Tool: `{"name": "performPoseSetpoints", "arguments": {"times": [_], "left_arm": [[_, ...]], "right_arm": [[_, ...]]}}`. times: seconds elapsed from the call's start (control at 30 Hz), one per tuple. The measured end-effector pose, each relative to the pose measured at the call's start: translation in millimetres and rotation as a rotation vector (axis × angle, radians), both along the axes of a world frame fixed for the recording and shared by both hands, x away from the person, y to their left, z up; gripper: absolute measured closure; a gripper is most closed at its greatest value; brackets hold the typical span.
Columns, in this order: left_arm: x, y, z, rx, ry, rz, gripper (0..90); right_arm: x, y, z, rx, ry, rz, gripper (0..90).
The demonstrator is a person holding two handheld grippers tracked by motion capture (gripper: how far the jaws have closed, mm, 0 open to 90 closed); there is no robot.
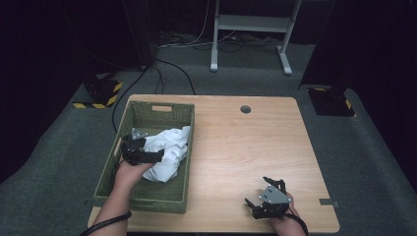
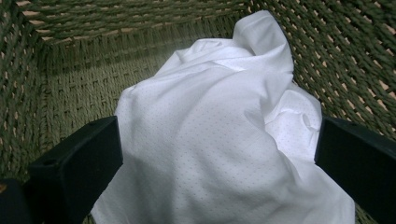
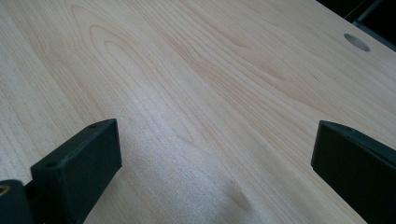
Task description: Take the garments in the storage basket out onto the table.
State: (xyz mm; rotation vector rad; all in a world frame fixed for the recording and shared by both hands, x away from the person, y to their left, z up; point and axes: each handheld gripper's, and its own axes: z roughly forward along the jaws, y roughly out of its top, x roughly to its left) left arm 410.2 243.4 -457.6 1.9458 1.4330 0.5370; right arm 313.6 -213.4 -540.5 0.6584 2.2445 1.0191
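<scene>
Nearest to me, my right gripper (image 1: pixel 268 202) sat low over the near right part of the wooden table (image 1: pixel 246 147), held in a hand at the table's front edge. Its jaws were spread wide with nothing between them; in the right gripper view I saw only bare wood grain (image 3: pixel 210 116) in the gap, and the round cable hole (image 3: pixel 357 42) far off toward the back.

A little farther in, on the left, my left gripper (image 1: pixel 147 152) was down inside the green woven basket (image 1: pixel 184 147), which stood on the left side of the table. Its jaws were also parted, one on each side of the white cloth (image 1: pixel 168 150). In the left gripper view the white cloth (image 2: pixel 219 135) bulged up between the two black jaws, and I could not tell whether either jaw was touching it; they had not closed on it. The cloth lay crumpled in the middle of the basket, bunched toward the basket's right wall (image 2: pixel 336 60), with a fold riding up against the weave.

Beyond the cloth, the far end of the basket showed its bare woven floor and a handle slot (image 1: pixel 161 108). Past the table lay grey carpet (image 1: pixel 236 78).
</scene>
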Motion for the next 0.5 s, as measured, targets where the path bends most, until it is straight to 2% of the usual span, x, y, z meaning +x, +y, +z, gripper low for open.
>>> {"name": "performPoseSetpoints", "arguments": {"times": [0.1,0.3,0.43,0.5], "left_arm": [[3.8,0.0,-1.1,-0.008,0.027,0.003,1.2],[11.3,-0.6,-5.9,0.008,0.077,0.005,1.2],[16.3,2.0,-9.4,-0.024,0.120,0.016,1.2],[18.1,2.2,-12.4,-0.009,0.142,0.018,1.3]], "right_arm": [[0.0,0.0,0.0,0.000,0.000,0.001,1.4],[-0.1,-0.1,0.1,0.001,0.000,0.001,1.4],[-0.2,0.0,0.0,0.000,0.000,0.002,1.4],[-0.2,0.0,0.0,0.001,0.000,0.002,1.4]]}}
